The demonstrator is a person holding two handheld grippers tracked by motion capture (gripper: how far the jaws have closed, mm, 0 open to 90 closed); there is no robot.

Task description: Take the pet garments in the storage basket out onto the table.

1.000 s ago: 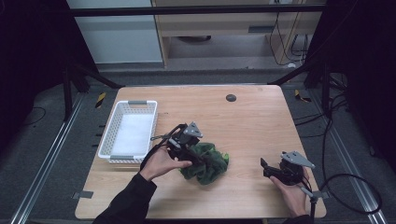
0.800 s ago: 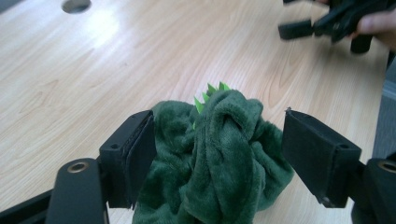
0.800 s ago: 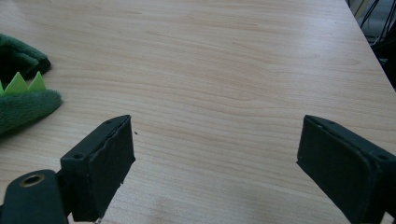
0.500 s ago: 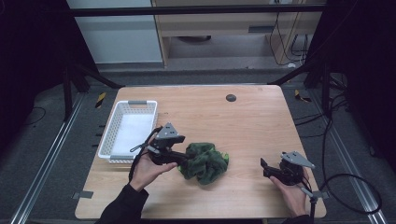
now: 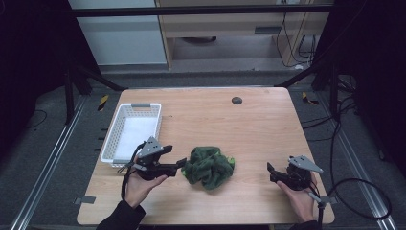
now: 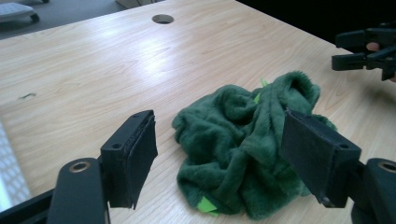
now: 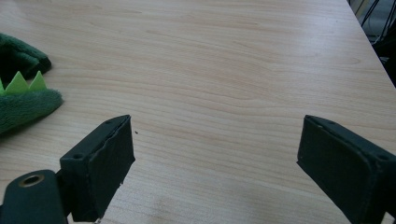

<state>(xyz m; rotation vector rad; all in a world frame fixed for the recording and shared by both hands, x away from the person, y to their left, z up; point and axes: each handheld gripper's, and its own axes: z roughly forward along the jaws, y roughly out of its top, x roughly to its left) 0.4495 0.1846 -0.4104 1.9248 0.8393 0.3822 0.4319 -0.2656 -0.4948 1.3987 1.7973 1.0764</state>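
- Pale wood makes up the table [image 5: 249,120] you work at, with dark floor, rails and cables around it and a round hole [image 5: 236,100] near its far edge.
- At your far left, the white basket [image 5: 133,130] sits on the table's left side, open and, as far as the high view lets me tell, with nothing in it.
- Just right of the basket's near corner, your left gripper [image 5: 181,164] lies low over the wood, its jaws spread wide and aimed at the cloth. In the left gripper view the pads [image 6: 140,149] bracket the heap without pressing on it; whether the right one brushes the pile I cannot tell.
- Mid-table lies the green plush cloth [image 5: 209,166], a crumpled fleecy heap with small bright green points [image 7: 21,83] along one edge. It rests flat on the wood, well apart from the basket.
- Far right, your right gripper [image 5: 271,171] rests near the front corner, jaws spread over bare wood, holding nothing.
- Risk, as I judge it: closing on the loose outer folds would catch only one layer, so the rest would trail and drag when lifted.
- Coming in this low could also push the heap along the wood instead of gripping it.
- A dangling end could snag the basket's rim, leaving the cloth draped half outside.
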